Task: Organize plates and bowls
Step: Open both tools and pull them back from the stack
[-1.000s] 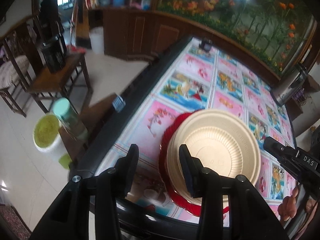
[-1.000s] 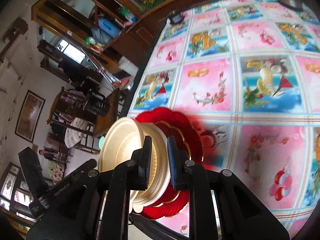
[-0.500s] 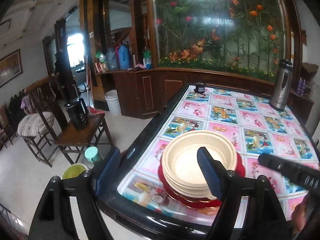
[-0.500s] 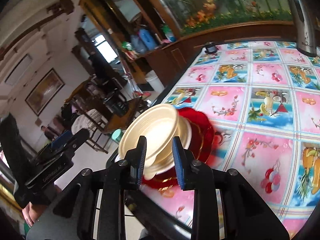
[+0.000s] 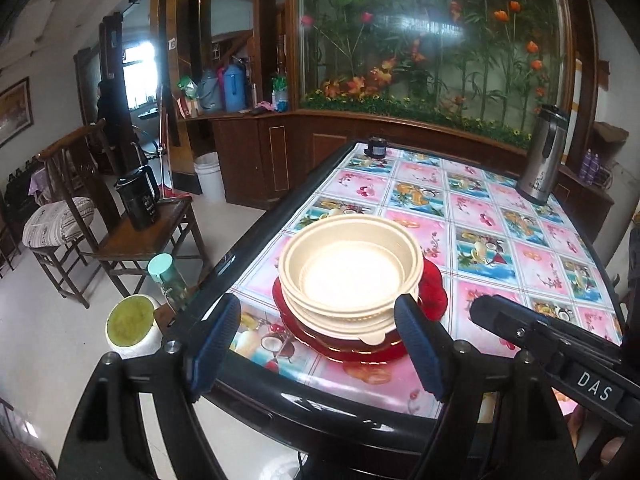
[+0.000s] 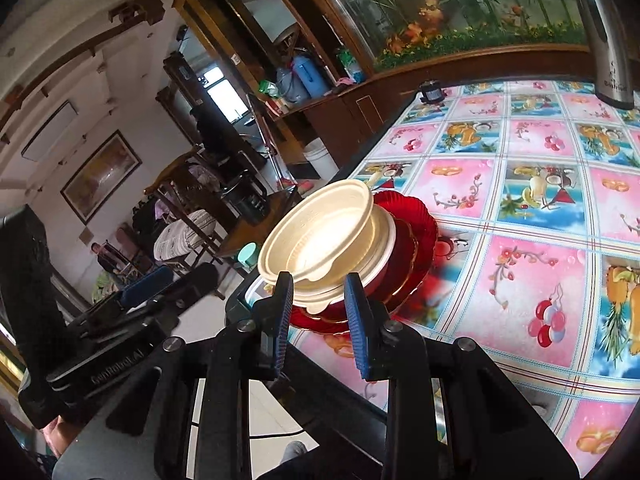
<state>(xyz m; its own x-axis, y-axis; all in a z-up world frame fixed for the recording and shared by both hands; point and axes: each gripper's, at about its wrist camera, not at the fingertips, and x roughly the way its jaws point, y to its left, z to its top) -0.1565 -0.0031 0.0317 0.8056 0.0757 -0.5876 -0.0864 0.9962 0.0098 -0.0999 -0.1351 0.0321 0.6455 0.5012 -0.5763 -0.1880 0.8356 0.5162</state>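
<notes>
Both grippers (image 5: 316, 344) (image 6: 320, 316) empty; cream bowls (image 5: 350, 270) nest upright, mouths up.

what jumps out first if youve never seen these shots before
The stack of cream bowls on red plates draws the eye first, sitting near the table's near left edge on a bright pink and blue fruit-print cloth. The left gripper and right gripper frame it, jaws apart and empty. Behind the table, a big glass panel of orange flowers glows, with a steel thermos at the far right corner.
</notes>
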